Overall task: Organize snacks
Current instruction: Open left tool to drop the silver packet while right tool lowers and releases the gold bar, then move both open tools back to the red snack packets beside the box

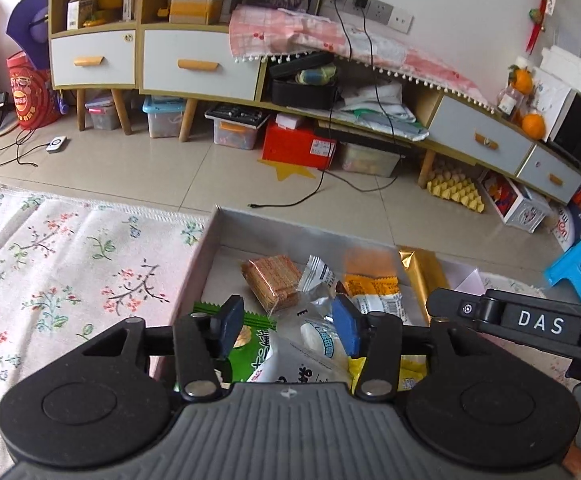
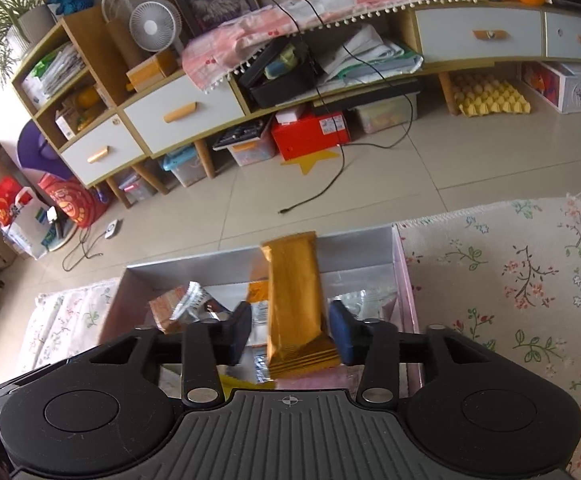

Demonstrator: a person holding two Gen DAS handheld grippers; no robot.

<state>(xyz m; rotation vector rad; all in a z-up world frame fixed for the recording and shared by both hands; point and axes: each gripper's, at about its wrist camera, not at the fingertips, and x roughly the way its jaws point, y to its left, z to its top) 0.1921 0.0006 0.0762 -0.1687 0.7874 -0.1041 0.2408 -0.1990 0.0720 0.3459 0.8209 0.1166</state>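
left wrist view: the left tongs stand apart over the grey box — a white packet lies between them, unpressed. right wrist view: the right tongs stand apart over the same box — a gold packet between, ungripped.

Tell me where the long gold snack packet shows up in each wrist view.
Left wrist: gold packet at the box's right end, beyond the right tool.
Right wrist: gold packet centre frame, between that tool's parted fingers, over the box.
Shared landmark: red box under the cabinet.
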